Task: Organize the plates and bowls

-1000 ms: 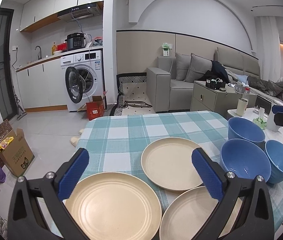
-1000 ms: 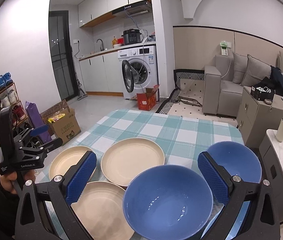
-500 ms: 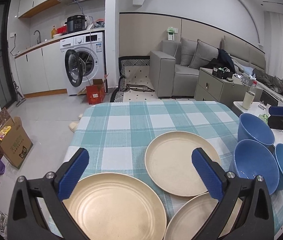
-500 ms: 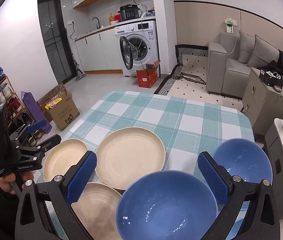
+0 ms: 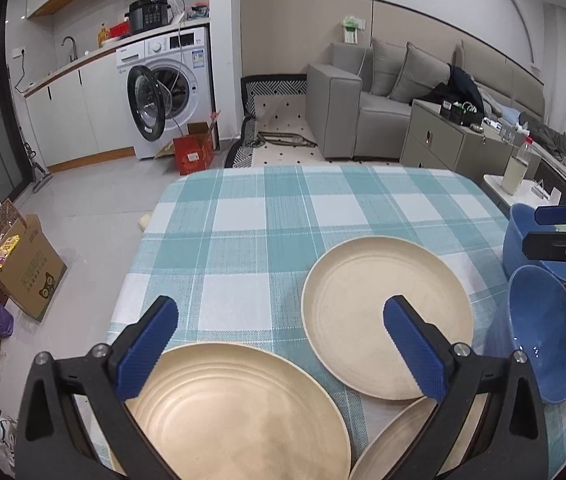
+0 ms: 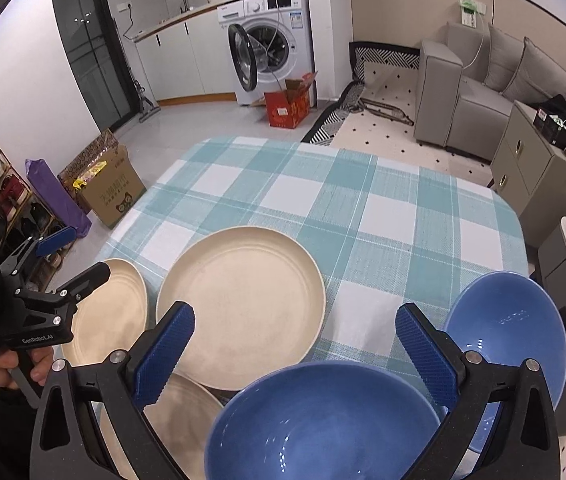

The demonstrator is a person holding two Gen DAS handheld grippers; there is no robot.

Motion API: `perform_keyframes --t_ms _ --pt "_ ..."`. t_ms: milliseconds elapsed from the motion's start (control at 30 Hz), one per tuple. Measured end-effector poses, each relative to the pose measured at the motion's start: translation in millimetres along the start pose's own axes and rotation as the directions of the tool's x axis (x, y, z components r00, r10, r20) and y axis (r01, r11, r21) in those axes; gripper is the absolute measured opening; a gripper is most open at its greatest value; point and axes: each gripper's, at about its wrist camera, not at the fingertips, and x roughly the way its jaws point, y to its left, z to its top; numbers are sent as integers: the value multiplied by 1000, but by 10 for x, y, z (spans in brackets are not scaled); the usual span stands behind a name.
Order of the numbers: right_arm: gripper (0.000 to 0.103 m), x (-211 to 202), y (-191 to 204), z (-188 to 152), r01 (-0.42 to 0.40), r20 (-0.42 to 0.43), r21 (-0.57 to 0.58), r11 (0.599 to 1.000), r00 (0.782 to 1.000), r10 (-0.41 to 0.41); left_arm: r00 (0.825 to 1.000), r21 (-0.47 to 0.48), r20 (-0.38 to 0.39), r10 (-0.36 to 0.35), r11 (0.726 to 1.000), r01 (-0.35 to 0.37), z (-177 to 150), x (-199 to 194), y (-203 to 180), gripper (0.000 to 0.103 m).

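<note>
As both cameras are tipping further down toward the desk (image 5: 267,216) than a second ago, the kitchen cabinets are sliding up out of view and the dishes are filling more of each picture, which suggests the person is lowering and closing in to begin sorting rather than having started it. Nothing is stacked yet: three cream plates are lying near the left front of the checked cloth, the near-left plate (image 5: 235,412) under the left claw (image 5: 279,350), the middle plate (image 5: 387,312) just beyond it, and a third plate (image 5: 399,440) peeking out at the near edge. Three blue bowls are sitting at the right side, the nearest bowl (image 6: 323,420) directly below the right claw (image 6: 295,356) and a farther bowl (image 6: 511,332) beside it. Both claws are hanging wide open, gripping nothing and touching nothing, each hovering over its likely first target. A hand (image 6: 19,364) is holding the left tool.
</note>
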Motion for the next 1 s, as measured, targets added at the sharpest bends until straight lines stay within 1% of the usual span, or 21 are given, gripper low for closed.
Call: perform_keyframes --t_ms 133,333,567,733,833,1000 --pt "103 208 -35 56 -1 -43 6 1000 999 1 999 3 -32 -7 1000 7 14 143 -25 103" --pt "103 416 -98 112 4 -92 11 1000 996 -2 997 14 -72 -9 1000 10 19 308 -56 103" --pt "102 660 -131 127 -1 -169 0 1000 986 1 992 25 -125 -11 1000 15 13 498 -92 103" --pt "102 829 -123 125 -4 -233 -16 1000 973 1 988 41 -156 -19 999 26 1 607 -134 103" --pt "102 977 -146 114 -4 -281 -8 1000 960 2 984 48 -177 -24 998 33 -14 673 -156 103" --pt "102 1147 -154 96 10 -329 -19 1000 944 -16 976 59 -216 -30 997 44 -54 784 -174 102"
